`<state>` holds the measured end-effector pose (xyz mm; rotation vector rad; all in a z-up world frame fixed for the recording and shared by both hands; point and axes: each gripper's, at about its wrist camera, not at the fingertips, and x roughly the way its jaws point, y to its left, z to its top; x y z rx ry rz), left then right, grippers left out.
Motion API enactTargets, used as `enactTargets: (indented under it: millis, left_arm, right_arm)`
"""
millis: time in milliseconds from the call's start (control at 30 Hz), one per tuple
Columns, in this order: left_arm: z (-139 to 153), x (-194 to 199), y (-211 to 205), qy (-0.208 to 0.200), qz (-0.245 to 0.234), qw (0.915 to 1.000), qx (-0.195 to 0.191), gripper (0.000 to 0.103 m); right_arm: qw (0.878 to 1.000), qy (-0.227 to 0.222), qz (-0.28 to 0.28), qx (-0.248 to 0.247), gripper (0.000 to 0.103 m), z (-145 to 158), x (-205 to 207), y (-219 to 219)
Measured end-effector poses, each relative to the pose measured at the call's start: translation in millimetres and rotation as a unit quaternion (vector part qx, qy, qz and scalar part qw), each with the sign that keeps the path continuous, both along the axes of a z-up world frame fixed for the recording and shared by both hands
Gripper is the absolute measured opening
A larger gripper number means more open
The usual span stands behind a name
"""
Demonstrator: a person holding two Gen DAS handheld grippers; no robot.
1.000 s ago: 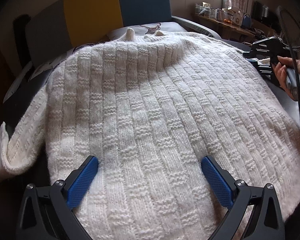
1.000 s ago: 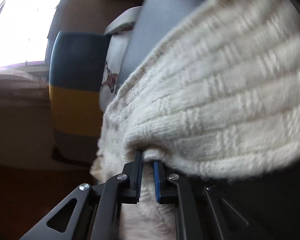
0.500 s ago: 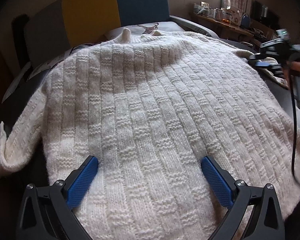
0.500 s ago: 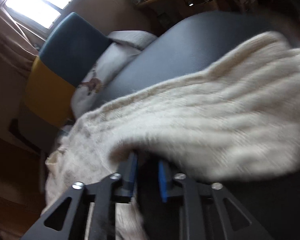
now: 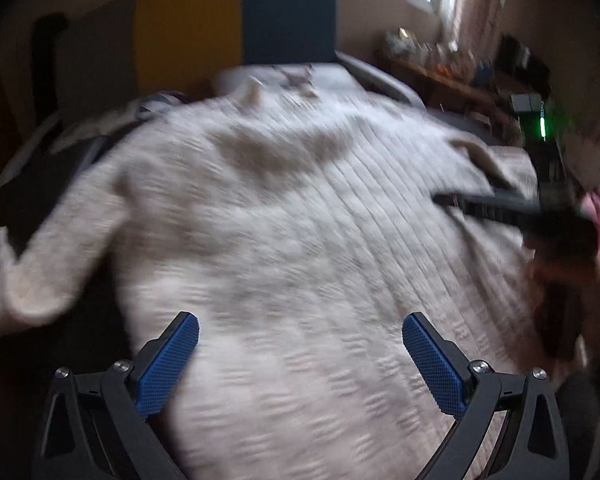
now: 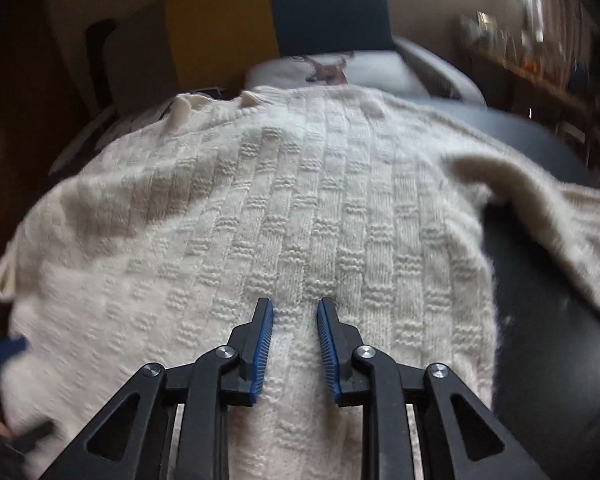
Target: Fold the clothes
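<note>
A cream cable-knit sweater [image 5: 300, 240] lies spread flat on a dark padded surface [image 6: 540, 360], collar toward the far end. My left gripper [image 5: 300, 332] hovers over the near hem, jaws wide open with nothing between them. My right gripper [image 6: 294, 312] hangs above the middle of the sweater [image 6: 300, 208], jaws a narrow gap apart and empty. In the left wrist view the right gripper [image 5: 444, 199] shows as a blurred black bar over the sweater's right side. The right sleeve [image 6: 540, 216] lies loose and bent on the dark surface. The left sleeve [image 5: 28, 280] trails off to the left.
A yellow and teal backrest [image 5: 236, 20] stands behind the collar, with a white deer-print pillow [image 6: 328, 68] in front of it. A cluttered wooden shelf [image 5: 440, 60] runs along the far right under a window. A person's hand [image 5: 560, 264] holds the right gripper.
The right gripper let go of the right sleeve, rolled upright and swung in over the sweater's body. The left gripper lifted a little, still open; its view is blurred.
</note>
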<state>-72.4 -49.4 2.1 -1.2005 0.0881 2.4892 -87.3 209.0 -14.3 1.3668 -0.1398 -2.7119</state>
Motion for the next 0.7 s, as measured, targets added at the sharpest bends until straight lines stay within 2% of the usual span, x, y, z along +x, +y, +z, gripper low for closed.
enactTargets:
  millis: [133, 233, 333, 433, 600, 700]
  left_arm:
    - [17.5, -8.8, -59.1, 0.020, 0.084, 0.9963, 0.003, 0.103]
    - [24.8, -23.1, -109.0, 0.020, 0.164, 0.9862, -0.010, 0.103]
    - [16.5, -40.7, -156.6, -0.030, 0.247, 0.9683, -0.015, 0.103]
    - [1.2, -59.1, -186.4, -0.111, 0.288, 0.9512, 0.008, 0.103]
    - [-21.4, -84.6, -192.8, -0.186, 0.311, 0.9318, -0.005, 0.103]
    - [-33.1, -94.4, -193.3, -0.205, 0.313, 0.9271, 0.028, 0.100]
  right_arm:
    - [1.000, 0.008, -0.009, -0.006, 0.023, 1.7, 5.7, 2.4]
    - [1.000, 0.009, -0.012, -0.001, 0.023, -1.2, 1.2, -3.1]
    - [1.000, 0.011, -0.012, 0.010, 0.023, 0.9, 1.9, -6.2]
    - [1.000, 0.013, -0.011, 0.018, 0.024, 2.2, 5.0, -7.0]
    - [0.999, 0.015, -0.011, 0.027, 0.024, 2.2, 6.0, -9.5]
    - [0.999, 0.016, -0.012, 0.030, 0.024, 1.8, 6.3, -10.9]
